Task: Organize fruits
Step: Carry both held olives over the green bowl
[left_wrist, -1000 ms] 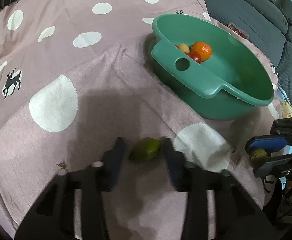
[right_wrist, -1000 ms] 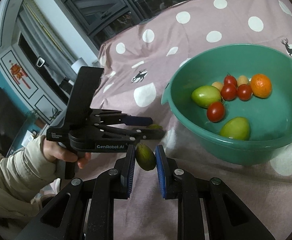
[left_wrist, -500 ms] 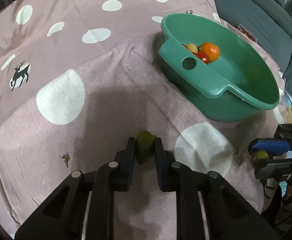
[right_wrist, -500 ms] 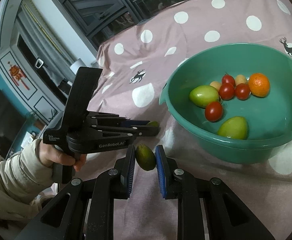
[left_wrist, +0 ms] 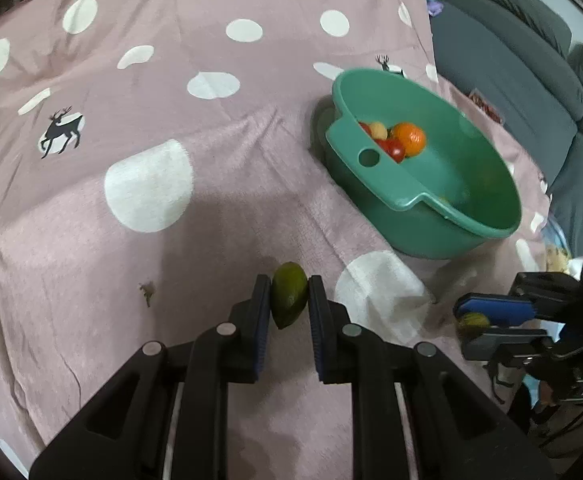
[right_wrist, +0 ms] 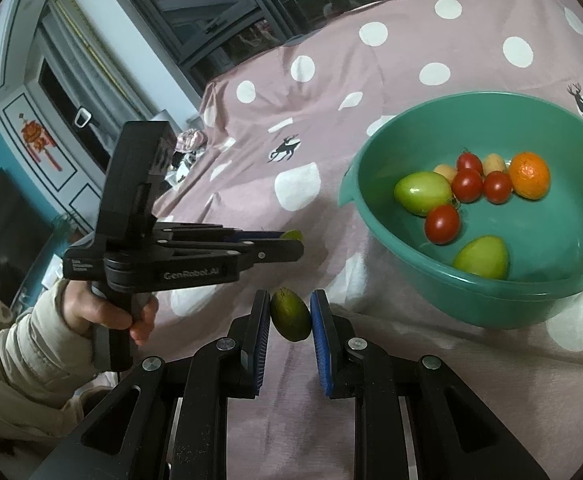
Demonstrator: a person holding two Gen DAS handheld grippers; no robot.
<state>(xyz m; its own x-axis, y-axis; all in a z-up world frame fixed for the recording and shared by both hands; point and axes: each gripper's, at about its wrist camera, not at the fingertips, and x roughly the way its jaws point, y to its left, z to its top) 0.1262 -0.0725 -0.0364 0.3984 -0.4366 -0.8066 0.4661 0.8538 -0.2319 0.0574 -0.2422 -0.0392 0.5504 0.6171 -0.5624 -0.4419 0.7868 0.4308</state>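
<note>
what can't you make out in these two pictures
- Left wrist view: the basin near wall hides most fruit inside; only the orange and some tomatoes show.
- Right wrist view: the left tongs cover most of their green fruit.
- Right wrist view: the basin's right rim is cut off.

Cloth bare; basin blocks right.
</note>
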